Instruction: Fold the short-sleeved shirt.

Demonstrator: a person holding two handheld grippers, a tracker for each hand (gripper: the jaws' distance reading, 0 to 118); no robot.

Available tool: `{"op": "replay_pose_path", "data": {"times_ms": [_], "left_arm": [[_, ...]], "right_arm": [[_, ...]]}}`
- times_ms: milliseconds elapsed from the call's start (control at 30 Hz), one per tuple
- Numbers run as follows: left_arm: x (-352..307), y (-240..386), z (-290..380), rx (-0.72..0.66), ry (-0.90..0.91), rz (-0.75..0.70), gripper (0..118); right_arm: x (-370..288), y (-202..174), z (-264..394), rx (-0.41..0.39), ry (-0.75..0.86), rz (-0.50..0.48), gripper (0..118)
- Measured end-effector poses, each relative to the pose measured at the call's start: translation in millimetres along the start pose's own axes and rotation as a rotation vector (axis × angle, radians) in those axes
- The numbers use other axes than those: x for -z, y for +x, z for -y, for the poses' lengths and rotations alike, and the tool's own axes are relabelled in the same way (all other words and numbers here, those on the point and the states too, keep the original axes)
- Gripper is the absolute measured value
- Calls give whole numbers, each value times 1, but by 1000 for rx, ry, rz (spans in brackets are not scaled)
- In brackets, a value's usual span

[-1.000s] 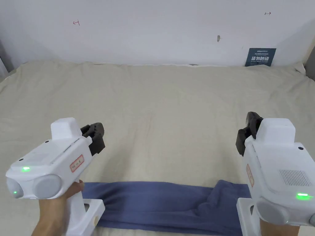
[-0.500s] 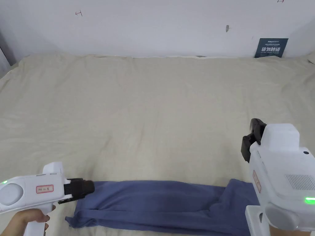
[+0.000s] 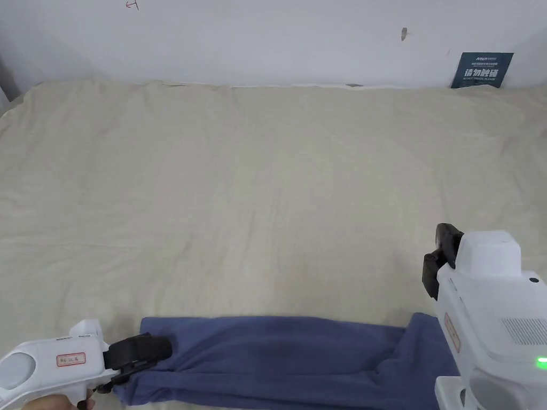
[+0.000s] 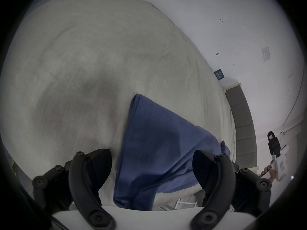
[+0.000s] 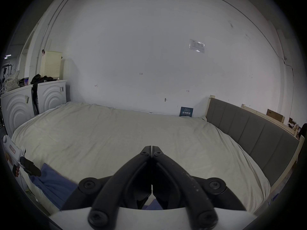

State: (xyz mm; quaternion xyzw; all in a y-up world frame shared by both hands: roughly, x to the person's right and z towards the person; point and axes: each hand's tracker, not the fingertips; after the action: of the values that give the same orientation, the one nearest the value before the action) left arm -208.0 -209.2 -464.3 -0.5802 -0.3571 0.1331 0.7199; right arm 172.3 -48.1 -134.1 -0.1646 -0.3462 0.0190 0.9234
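The left gripper (image 4: pixel 152 165) lies low at the near left corner of the bed, turned on its side so that its black jaws point to the right along the shirt. Its jaws stand wide apart with the end of the blue shirt (image 3: pixel 278 360) lying between them; neither jaw presses on the cloth in the left gripper view, and in the head view the jaw tip sits just over the shirt's left end. A little of the hand (image 3: pixel 45 403) that holds it shows under the white body at the bottom edge.

The right gripper (image 5: pixel 152 148) is held upright well above the bedding at the near right, its nose aimed away toward the far wall. Its two jaws meet at the tips with nothing caught between them. The white body hides the hand in the head view; the left gripper view shows that hand (image 4: pixel 267 173) wrapped round the handle, far off.

The shirt is folded into a long narrow band running left to right along the near edge of the beige sheet (image 3: pixel 278 203), its right end passing behind the right gripper's body. A dark blue card (image 3: pixel 482 70) leans against the white wall (image 3: pixel 267 37) at the bed's far right corner.
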Motion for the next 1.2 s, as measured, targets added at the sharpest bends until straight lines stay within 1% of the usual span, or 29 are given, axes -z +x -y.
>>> {"op": "replay_pose_path", "data": {"times_ms": [67, 100, 233, 267, 300, 333, 400, 433, 533, 600, 733, 767, 833, 933, 1000, 1067, 1167, 1200], "left_arm": [[-1, 4, -1, 16, -2, -7, 100], [-2, 7, -1, 34, 3, -27, 91], [3, 5, 3, 165, -2, -129, 59], [2, 10, 7, 181, -1, -150, 48], [1, 11, 8, 187, 7, -173, 34], [0, 11, 10, 192, 14, -176, 24], [-2, 14, 13, 193, 18, -158, 8], [0, 17, 15, 170, 16, -131, 6], [1, 23, 13, 172, 28, -109, 5], [-4, 32, 14, 207, 48, -124, 4], [-30, 36, 5, 244, 106, -156, 4], [-38, 35, 2, 246, 123, -169, 4], [-53, 35, 1, 226, 121, -148, 3], [-70, 33, 1, 247, 161, -231, 3], [-79, 25, -1, 213, 167, -254, 4], [-83, 24, 0, 210, 160, -267, 4], [-81, 41, 6, 219, 163, -274, 4], [-79, 53, 10, 250, 171, -275, 4]], "right_arm": [[1, 1, 1, -2, -5, 5, 1], [1, 1, 1, -3, -8, 7, 1], [3, 3, 2, 11, -16, 5, 1], [4, 3, 2, 14, -15, 6, 1], [4, 3, 2, 16, -16, 8, 1], [3, 3, 2, 18, -16, 7, 1], [3, 4, 3, 33, -18, 2, 1], [3, 4, 3, 37, -19, 0, 1], [-1, 6, 3, 38, -19, 1, 1], [-3, 9, 1, 35, -15, 2, 1], [-6, 13, -4, 39, 2, 8, 1], [-7, 14, -5, 40, 7, 7, 1], [-9, 14, -7, 42, 15, 5, 1], [-13, 15, -9, 44, 25, -1, 1], [-14, 16, -9, 47, 32, -6, 1], [-16, 18, -10, 51, 37, -10, 1], [-20, 21, -9, 51, 43, -11, 1], [-21, 22, -9, 51, 43, -11, 1]]}}
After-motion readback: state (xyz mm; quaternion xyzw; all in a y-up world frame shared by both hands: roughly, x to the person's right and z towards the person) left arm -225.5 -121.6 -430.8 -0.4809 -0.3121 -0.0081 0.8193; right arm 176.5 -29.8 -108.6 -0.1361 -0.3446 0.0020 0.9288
